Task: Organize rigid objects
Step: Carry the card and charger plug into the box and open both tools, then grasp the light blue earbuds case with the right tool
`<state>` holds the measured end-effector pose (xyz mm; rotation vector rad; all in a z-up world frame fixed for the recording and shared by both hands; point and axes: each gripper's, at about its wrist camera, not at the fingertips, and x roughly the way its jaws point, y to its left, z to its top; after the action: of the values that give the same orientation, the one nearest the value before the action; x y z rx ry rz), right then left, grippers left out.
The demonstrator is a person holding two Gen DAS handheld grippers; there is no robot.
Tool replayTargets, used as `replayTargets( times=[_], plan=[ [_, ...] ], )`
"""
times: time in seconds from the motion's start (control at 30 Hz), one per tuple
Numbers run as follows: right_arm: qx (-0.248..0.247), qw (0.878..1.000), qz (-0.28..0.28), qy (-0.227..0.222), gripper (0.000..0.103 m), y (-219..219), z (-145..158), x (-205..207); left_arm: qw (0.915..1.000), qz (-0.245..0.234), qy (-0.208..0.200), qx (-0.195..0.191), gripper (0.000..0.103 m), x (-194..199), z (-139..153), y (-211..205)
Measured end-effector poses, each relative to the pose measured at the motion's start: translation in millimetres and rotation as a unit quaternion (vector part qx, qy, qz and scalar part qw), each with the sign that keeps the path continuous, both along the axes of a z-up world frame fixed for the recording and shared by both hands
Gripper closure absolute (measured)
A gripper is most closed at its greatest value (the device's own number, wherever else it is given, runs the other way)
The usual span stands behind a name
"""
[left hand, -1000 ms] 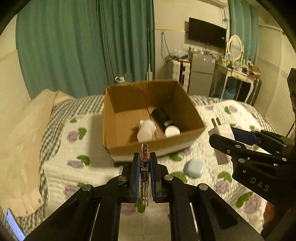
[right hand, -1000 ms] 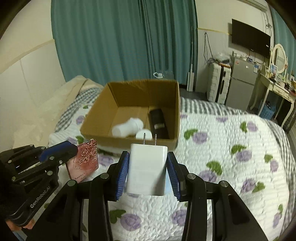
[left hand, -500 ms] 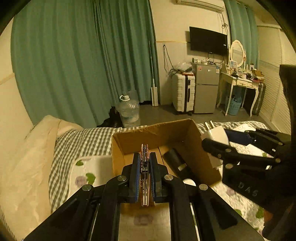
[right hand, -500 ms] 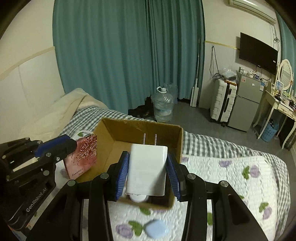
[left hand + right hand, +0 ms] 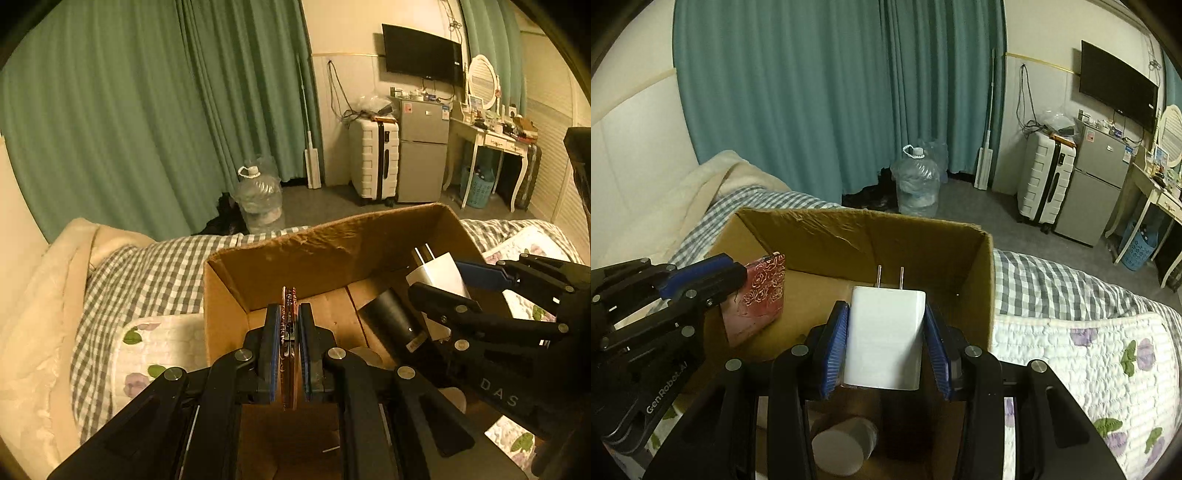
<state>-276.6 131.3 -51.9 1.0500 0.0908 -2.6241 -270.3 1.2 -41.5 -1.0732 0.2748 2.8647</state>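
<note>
Your box (image 5: 923,254) is open-topped brown cardboard, sitting on the bed. Above its left side you hold the case (image 5: 755,295), flat and pinkish-red with an embossed rose pattern, standing on edge; from the left wrist you see only its thin edge (image 5: 289,332). Above the right side you hold the charger (image 5: 884,339), a white block with two metal prongs pointing away from you. On the box floor lie a black cylinder (image 5: 391,321) and a white bottle (image 5: 842,448), both on their sides.

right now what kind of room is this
Most likely a lived-in bedroom: a bed with a floral quilt, a dressing table with an oval mirror, and a wall-mounted TV.
</note>
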Motion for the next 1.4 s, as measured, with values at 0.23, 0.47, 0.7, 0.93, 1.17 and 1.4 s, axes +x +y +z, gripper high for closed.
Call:
replayTargets(
  times=[0.23,0.47,0.7,0.93,1.17,1.4],
  plan=[
    [0.005,1.000,-0.003,-0.012,0.061,-2.6,-2.7,-2.9,0.9997,0.007,-0.020,0.014,0.090,2.0,-10.6,-5.6],
    [0.017,0.998,-0.050,0.020,0.036,21.0,37.3,21.2,0.9997,0.017,0.017,0.004,0.040,36.1,30.8,-2.6],
    [0.032,0.994,-0.073,0.069,0.025,48.3,103.4,75.7,0.9971,0.031,0.068,-0.014,0.033,92.5,90.6,2.5],
    [0.035,0.990,-0.078,0.108,0.009,64.0,149.5,137.8,0.9928,0.039,0.112,-0.018,0.029,154.8,129.5,7.3],
    [0.038,0.990,-0.068,0.119,0.000,66.1,152.3,184.1,0.9902,0.064,0.123,0.020,0.025,198.0,132.2,-0.9],
    [0.036,0.993,-0.056,0.095,0.000,63.3,102.9,206.0,0.9904,0.098,0.095,0.023,0.025,208.8,89.1,-7.7]
  ],
)
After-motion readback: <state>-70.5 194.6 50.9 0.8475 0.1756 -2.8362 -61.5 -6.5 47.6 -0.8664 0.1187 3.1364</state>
